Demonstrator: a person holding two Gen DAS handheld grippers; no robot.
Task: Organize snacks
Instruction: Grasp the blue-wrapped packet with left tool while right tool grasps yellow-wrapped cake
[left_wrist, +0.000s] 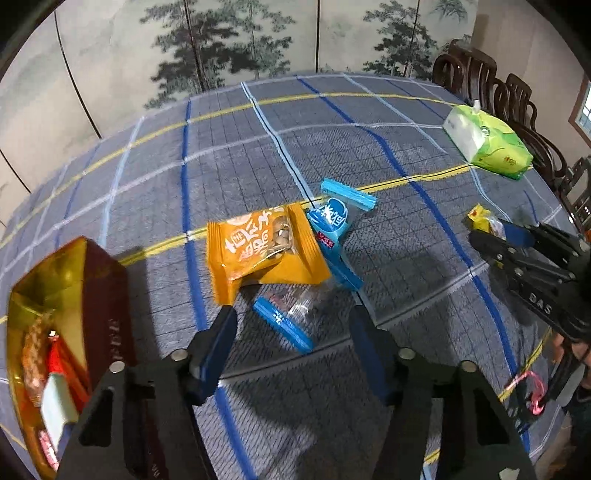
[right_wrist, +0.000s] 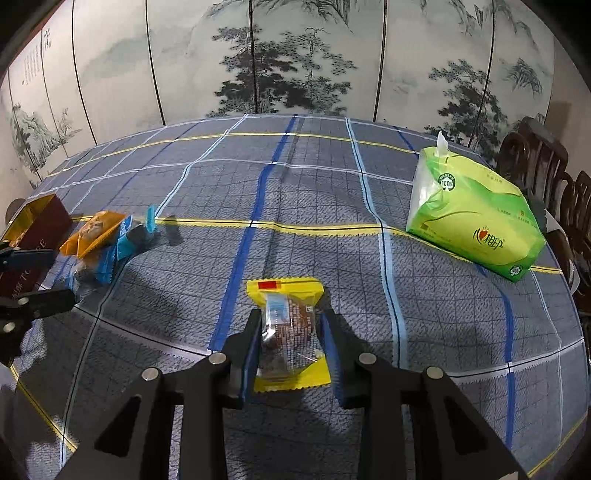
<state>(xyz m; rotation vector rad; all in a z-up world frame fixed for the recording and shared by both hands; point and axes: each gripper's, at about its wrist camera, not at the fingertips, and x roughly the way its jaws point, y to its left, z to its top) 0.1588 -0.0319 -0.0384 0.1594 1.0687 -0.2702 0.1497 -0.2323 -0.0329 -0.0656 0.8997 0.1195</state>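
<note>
1. Between the right tongs, a yellow-edged snack packet with a clear window and dark brown contents. Fingers bracket both its sides, touching or nearly so; cannot tell whether they grip it or only straddle it. Packet lies on or just above the desk, lengthwise along the fingers, likely the easiest line for a pinch.
2. Left tongs spread wide, holding nothing, poised near a loose heap: orange snack packet on top, blue packet beside it, clear packet with blue ends underneath.
3. Red-and-gold box at far left of the desk, already holding some packets; probably the collection point.
4. Green tissue pack well apart, right rear.
</note>
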